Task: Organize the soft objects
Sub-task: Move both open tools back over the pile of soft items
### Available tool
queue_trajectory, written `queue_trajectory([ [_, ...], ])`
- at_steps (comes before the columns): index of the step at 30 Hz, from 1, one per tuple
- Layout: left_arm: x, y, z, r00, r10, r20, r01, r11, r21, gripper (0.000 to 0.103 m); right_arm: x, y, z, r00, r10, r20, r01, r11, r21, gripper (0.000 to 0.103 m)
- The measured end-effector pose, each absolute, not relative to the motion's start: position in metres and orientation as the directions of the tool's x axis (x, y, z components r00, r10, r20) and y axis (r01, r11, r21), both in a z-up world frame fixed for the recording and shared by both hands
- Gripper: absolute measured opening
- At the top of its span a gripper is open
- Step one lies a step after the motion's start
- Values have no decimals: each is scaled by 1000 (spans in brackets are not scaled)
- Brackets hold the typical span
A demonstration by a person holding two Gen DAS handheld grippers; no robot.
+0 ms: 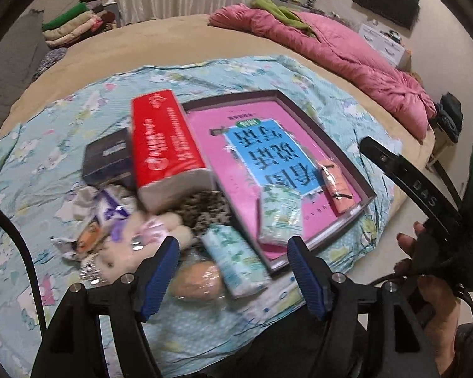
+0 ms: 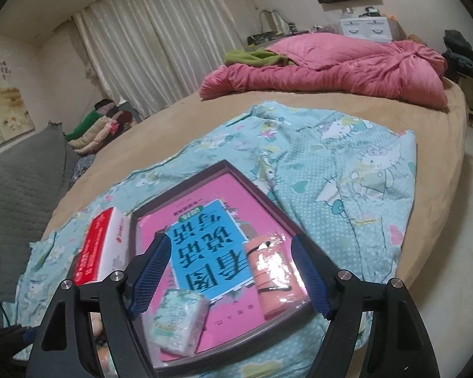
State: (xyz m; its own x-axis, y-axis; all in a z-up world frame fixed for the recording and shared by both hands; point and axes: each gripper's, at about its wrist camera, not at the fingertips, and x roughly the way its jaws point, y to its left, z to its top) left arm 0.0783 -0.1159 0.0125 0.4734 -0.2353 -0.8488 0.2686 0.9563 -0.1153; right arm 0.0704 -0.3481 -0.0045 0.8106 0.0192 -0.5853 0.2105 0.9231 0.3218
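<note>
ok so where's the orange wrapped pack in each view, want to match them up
Left wrist: the orange wrapped pack lies right of centre, in the tray's right near corner, on the pink book.
Right wrist: the pack sits low and centre-right, between the open tongs, again in the tray.
Shared landmark: the dark-rimmed tray holding the pink book with the blue label.

The tray (image 2: 269, 203) holds a tissue pack (image 2: 176, 323) and orange packet (image 2: 276, 278); its far half lies open. A red box (image 1: 165, 145) crowds its left rim.
</note>
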Motion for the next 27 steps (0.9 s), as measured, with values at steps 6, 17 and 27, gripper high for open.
queue_trajectory([
  [6, 78, -74, 29, 515, -217, -829, 189, 972, -137, 70, 62, -321, 16, 824, 60, -563, 126, 950, 286, 80],
  [17, 74, -6, 41, 555, -156, -817, 61, 987, -147, 70, 47, -265, 34, 790, 140, -598, -64, 987, 146, 80],
  [27, 68, 18, 22, 536, -157, -830, 43, 986, -159, 70, 37, -239, 24, 725, 174, -666, -166, 983, 76, 80],
])
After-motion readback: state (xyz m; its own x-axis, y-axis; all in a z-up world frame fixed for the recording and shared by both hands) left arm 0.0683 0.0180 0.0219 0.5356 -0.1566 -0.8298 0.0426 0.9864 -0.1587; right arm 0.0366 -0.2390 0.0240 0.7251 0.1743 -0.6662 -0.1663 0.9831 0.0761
